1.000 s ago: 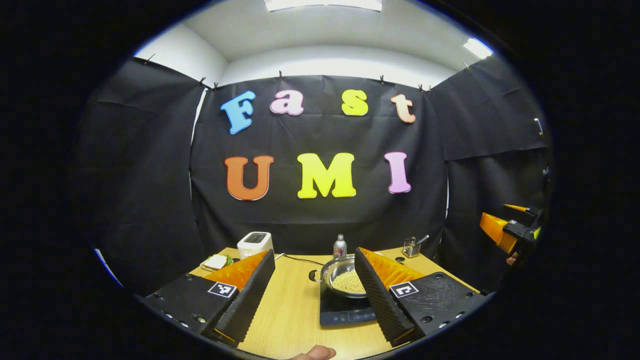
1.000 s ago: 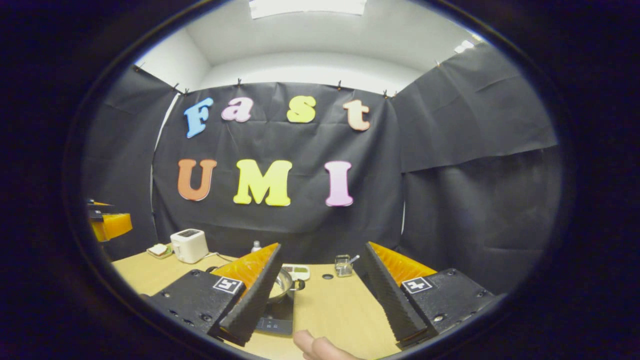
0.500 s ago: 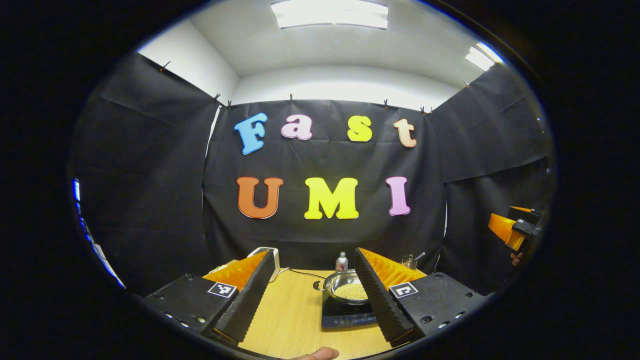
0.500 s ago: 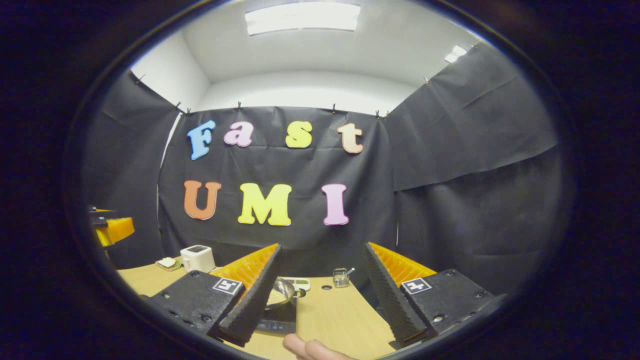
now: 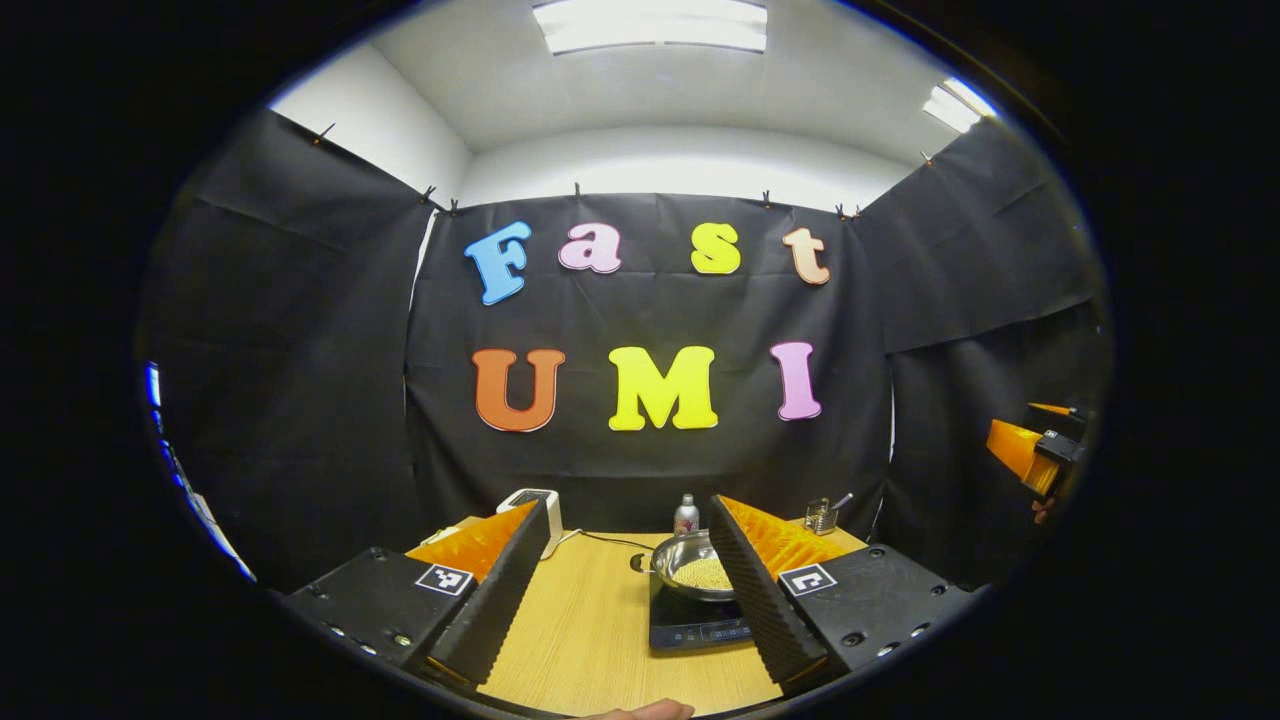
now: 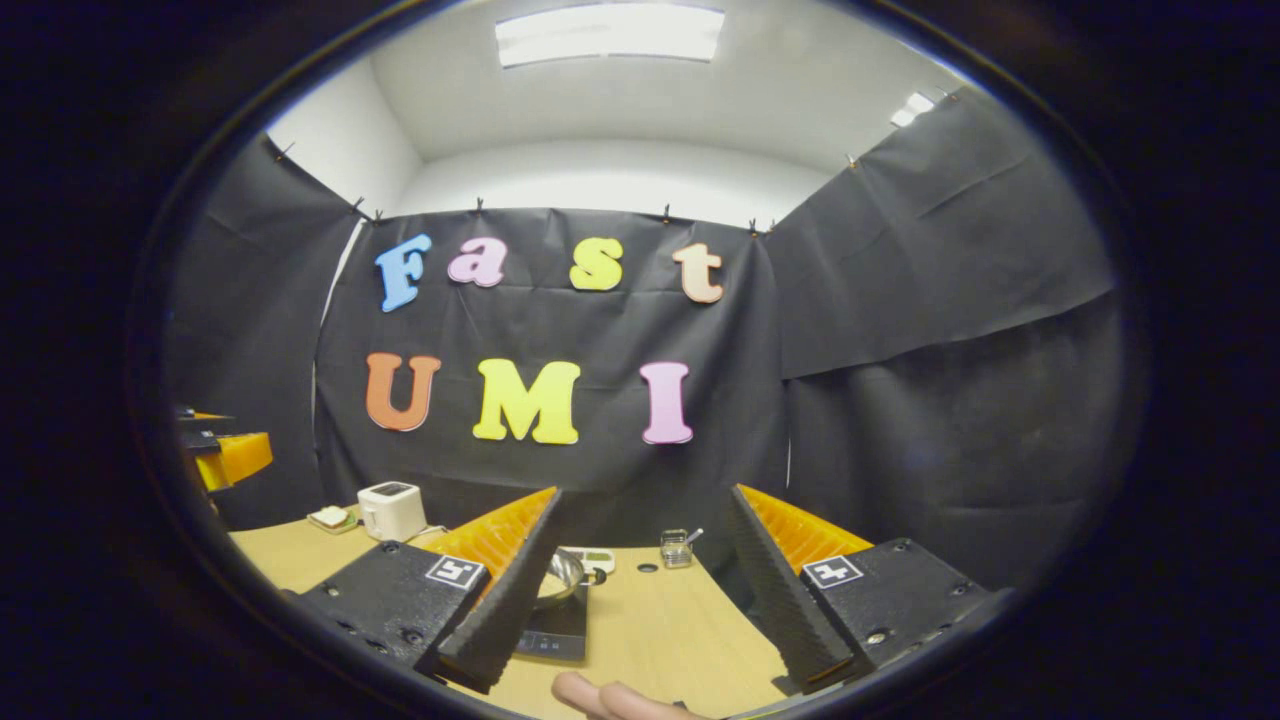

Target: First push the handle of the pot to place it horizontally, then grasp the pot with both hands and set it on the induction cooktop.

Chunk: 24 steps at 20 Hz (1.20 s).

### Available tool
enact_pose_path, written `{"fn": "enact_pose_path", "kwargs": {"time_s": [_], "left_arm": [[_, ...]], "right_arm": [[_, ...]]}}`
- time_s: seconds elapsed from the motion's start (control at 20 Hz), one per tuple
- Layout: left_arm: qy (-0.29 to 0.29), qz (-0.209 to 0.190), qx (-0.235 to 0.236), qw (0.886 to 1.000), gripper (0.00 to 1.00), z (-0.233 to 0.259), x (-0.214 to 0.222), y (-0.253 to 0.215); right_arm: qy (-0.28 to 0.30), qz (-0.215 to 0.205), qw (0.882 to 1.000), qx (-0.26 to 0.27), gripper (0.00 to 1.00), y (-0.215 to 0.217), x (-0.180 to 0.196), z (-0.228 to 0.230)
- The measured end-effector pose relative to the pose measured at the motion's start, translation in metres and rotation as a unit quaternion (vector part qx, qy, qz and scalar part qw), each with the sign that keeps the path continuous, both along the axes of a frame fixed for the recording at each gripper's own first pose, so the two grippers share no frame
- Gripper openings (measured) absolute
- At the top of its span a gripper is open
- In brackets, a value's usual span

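I pull both grippers farther back from induction cooktop (image 5: 697, 622); steel pot (image 5: 697, 573) sits on it. Left gripper (image 5: 628, 576) spread, empty; right gripper (image 6: 645, 577) likewise. Task looks finished.

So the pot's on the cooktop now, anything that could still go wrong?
Two risks, as I judge it. The pot is full of small grains and sits toward the cooktop back edge; a bump could spill them. Both grippers, left and right, hang open above the table; dropping back carelessly could clip the pot or the bottle behind it.
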<state>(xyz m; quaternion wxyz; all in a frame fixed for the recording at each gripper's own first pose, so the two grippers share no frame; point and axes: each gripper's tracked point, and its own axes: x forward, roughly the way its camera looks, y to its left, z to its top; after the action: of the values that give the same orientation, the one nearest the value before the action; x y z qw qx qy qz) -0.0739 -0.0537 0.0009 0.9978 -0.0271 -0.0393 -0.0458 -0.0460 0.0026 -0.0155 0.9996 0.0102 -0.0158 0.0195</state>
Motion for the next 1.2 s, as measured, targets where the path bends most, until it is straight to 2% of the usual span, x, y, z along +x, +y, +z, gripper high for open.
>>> {"fn": "enact_pose_path", "kwargs": {"time_s": [0.35,0.85,0.9,1.05,1.1,1.2], "left_arm": [[0.002,-0.014,0.008,1.000,0.95,0.000,0.002,-0.005],[0.003,-0.014,0.015,1.000,0.95,-0.003,0.004,-0.012],[0.002,-0.014,0.016,1.000,0.84,-0.003,0.005,-0.012],[0.000,-0.015,0.019,1.000,0.84,-0.004,0.007,-0.014],[0.000,-0.015,0.019,1.000,0.95,-0.006,0.007,-0.015],[0.001,-0.015,0.021,1.000,0.95,-0.009,0.009,-0.016]], "right_arm": [[0.001,-0.002,1.000,0.003,0.99,-0.003,0.000,-0.003],[0.006,0.003,1.000,0.006,1.00,-0.008,0.003,-0.011],[0.007,0.003,1.000,0.007,1.00,-0.009,0.004,-0.012],[0.007,0.004,1.000,0.010,0.99,-0.010,0.004,-0.012],[0.006,0.006,1.000,0.011,0.99,-0.009,0.004,-0.012],[0.004,0.011,1.000,0.012,0.99,-0.008,0.004,-0.013]]}}
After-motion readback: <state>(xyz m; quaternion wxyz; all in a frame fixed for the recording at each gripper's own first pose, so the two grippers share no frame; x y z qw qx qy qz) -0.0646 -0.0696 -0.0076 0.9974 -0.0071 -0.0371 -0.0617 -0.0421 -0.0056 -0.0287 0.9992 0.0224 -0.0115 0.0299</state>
